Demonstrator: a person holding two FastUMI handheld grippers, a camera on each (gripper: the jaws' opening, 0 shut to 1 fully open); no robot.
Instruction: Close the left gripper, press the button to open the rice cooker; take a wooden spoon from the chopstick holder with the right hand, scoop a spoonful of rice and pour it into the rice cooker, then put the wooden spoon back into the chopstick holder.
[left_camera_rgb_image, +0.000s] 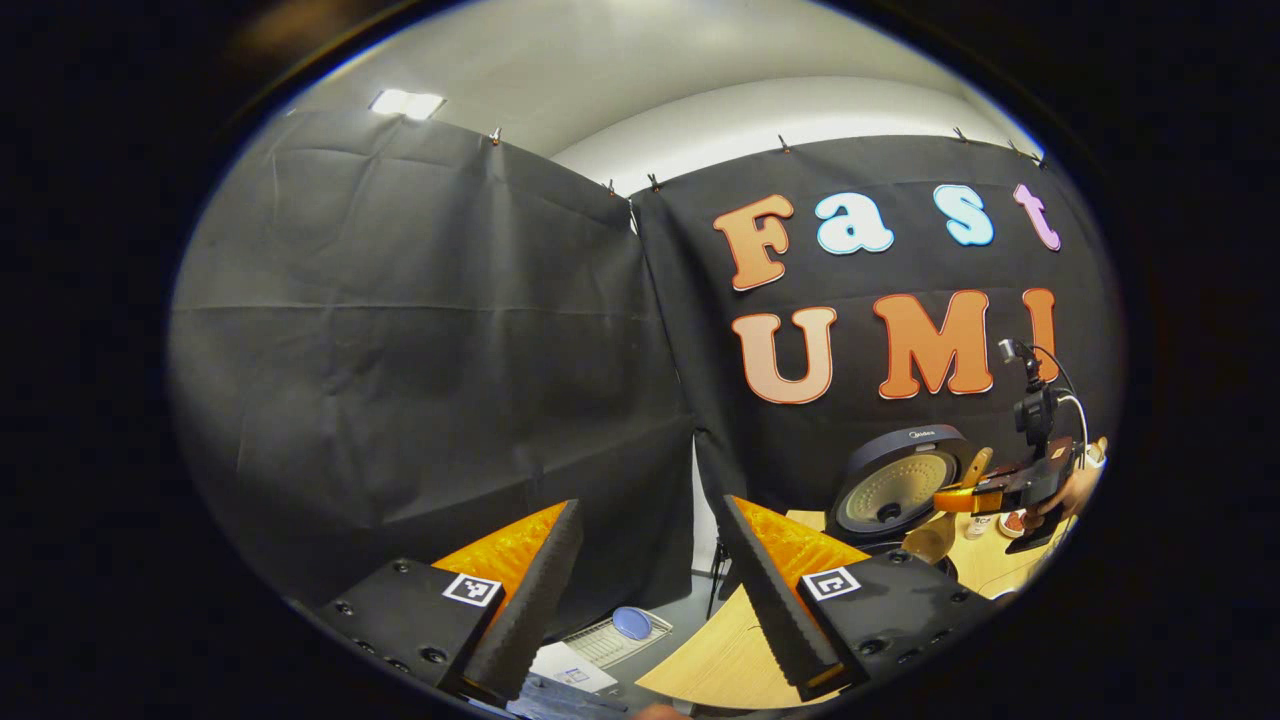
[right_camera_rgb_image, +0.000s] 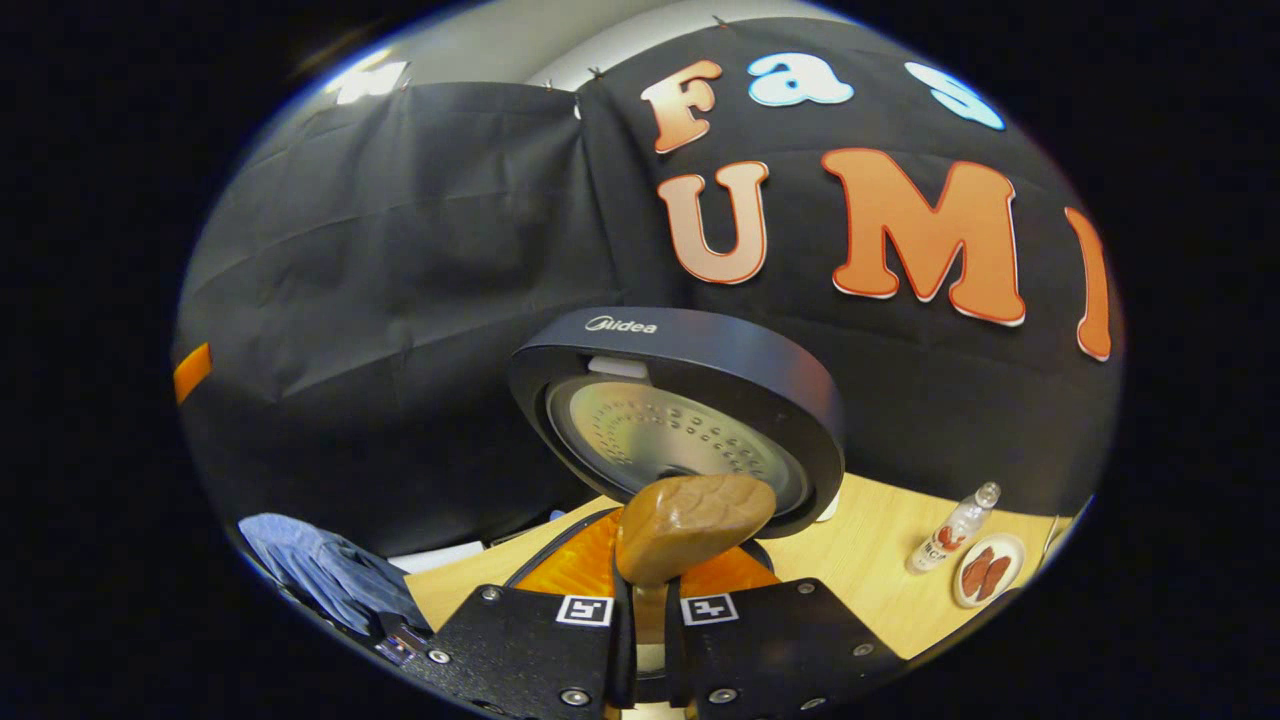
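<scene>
My left hand-held gripper (left_camera_rgb_image: 650, 590) has its two fingers spread wide with nothing between them. It is raised off to the side, facing the black cloth wall, with the edge of the pale wooden worktop (left_camera_rgb_image: 720, 660) just below its right finger.

From that left gripper view I see the rice cooker (left_camera_rgb_image: 900, 490) standing on the worktop at the far right, its lid swung up so the round perforated inner plate faces me. Beside it the right hand-held gripper (left_camera_rgb_image: 955, 500) is held by a hand (left_camera_rgb_image: 1075, 492) and carries the wooden spoon (left_camera_rgb_image: 945, 520), whose bowl hangs low in front of the cooker's open lid.

In the right gripper view, the right hand-held gripper (right_camera_rgb_image: 648, 610) is clamped on the handle of the wooden spoon (right_camera_rgb_image: 690, 525), both fingers pressing the stem from either side. The spoon's bowl stands up just ahead of the fingertips, its rounded back toward the camera, so I cannot tell whether it holds any rice. Directly behind the bowl is the rice cooker (right_camera_rgb_image: 690, 390), lid upright and tilted slightly back, silver inner plate showing.

Further right on the worktop (right_camera_rgb_image: 860, 570) stand a small clear bottle (right_camera_rgb_image: 950, 535) and, just beside it, a little plate (right_camera_rgb_image: 990, 572) with two reddish-brown pieces. A blue garment (right_camera_rgb_image: 320, 575) hangs at the lower left, off the worktop.
</scene>
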